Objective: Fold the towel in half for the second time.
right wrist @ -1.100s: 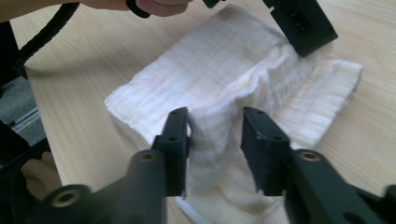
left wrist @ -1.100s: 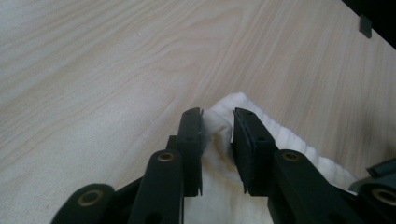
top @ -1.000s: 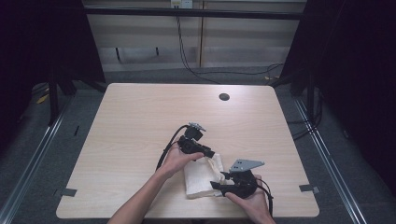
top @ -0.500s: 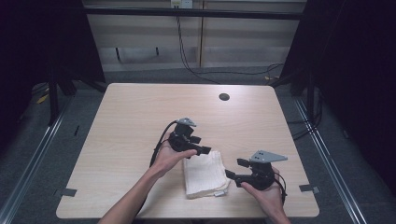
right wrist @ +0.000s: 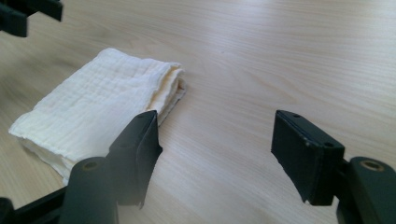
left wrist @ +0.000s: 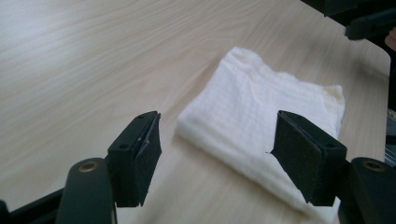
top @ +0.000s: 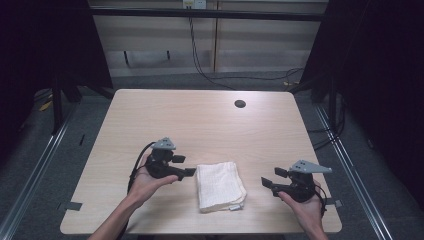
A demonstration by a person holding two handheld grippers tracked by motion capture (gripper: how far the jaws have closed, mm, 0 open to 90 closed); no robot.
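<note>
A cream-white, ribbed cotton cloth (top: 220, 185), folded into a thick rectangle, lies flat on the pale wooden bench (top: 200, 120) near its front edge, between the two hands. The left tool (top: 186, 172) sits just beside the cloth's left edge with its jaws spread wide and nothing in them. The right tool (top: 266, 181) is held apart to the cloth's right, jaws likewise spread and empty. The folding looks finished, judging by the neat stacked layers; little seems left beyond perhaps moving the cloth

Left gripper (left wrist: 215, 156) jaws spread — folded white cloth (left wrist: 266, 121) between, wooden table (left wrist: 84, 60)
</note>
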